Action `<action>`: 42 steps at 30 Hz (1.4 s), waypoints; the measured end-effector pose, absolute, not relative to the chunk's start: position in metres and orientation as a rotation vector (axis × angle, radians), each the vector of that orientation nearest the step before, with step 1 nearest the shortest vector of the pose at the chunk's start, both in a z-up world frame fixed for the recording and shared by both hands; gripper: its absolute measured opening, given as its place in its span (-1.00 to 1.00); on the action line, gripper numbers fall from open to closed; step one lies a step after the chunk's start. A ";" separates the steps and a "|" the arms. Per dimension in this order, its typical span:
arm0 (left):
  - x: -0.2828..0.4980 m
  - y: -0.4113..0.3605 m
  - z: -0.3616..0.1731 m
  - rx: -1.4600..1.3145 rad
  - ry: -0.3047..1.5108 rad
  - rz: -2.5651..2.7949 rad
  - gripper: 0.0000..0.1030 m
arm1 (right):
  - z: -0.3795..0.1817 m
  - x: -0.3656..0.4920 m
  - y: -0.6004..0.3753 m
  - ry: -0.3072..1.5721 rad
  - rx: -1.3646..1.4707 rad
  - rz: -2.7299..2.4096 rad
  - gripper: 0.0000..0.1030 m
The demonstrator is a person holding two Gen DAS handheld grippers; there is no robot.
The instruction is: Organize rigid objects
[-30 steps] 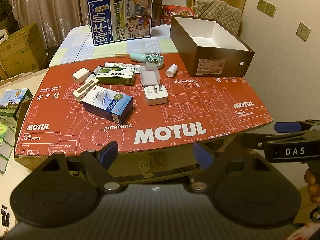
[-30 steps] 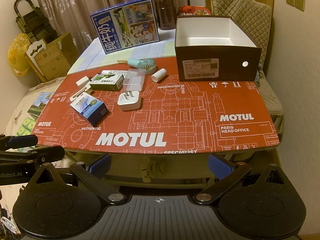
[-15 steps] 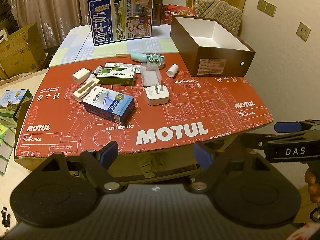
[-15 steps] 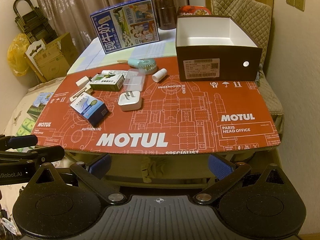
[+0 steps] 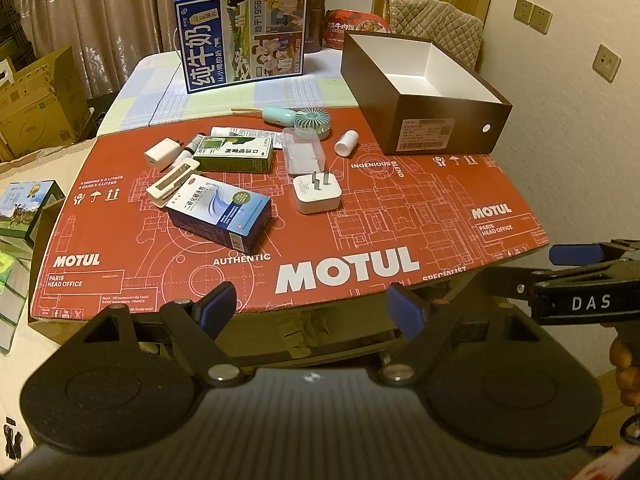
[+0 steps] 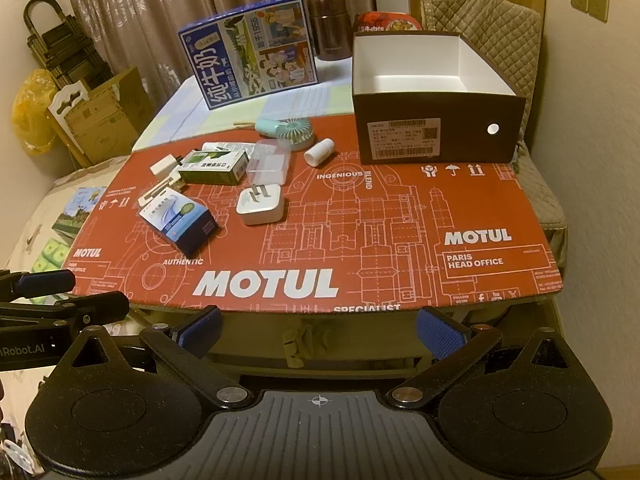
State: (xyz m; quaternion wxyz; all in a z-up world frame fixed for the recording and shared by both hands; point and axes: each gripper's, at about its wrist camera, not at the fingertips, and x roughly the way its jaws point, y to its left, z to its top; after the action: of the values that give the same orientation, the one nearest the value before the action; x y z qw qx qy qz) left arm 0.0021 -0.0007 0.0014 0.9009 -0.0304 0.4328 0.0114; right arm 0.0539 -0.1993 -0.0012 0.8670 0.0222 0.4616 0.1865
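Right claw [image 6: 318, 330] agape, empty, short of red board [image 6: 400, 216]

Ahead of both grippers lies the cardboard sheet [image 6: 400, 240]. Far right on it stands the open box [image 6: 436, 136]. Left of that – a bottle [image 6: 319, 152], fan [image 6: 290, 130], clear case [image 6: 269, 164], and nearer, the plug adapter [image 6: 260, 205] and two cartons [image 6: 178, 220] – clustered together.

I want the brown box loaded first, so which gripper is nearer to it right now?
Right, by a small margin. The right gripper faces the brown box ahead and slightly right; the left gripper sits farther left. Both hang open off the table's near edge.
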 end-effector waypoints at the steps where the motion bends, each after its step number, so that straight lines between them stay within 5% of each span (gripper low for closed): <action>1: 0.002 -0.001 0.001 -0.062 0.895 0.024 0.55 | -0.001 0.054 -0.199 0.966 0.046 0.390 0.96; 42: 0.041 0.052 -0.013 -0.059 0.930 0.031 0.55 | -0.018 0.092 -0.152 0.977 0.089 0.393 0.96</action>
State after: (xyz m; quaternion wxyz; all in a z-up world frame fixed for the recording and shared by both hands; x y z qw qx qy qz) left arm 0.0406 0.0520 -0.0135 0.8934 -0.0284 0.4482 0.0148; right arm 0.0923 -0.1524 -0.0182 0.8636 0.0422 0.4661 0.1875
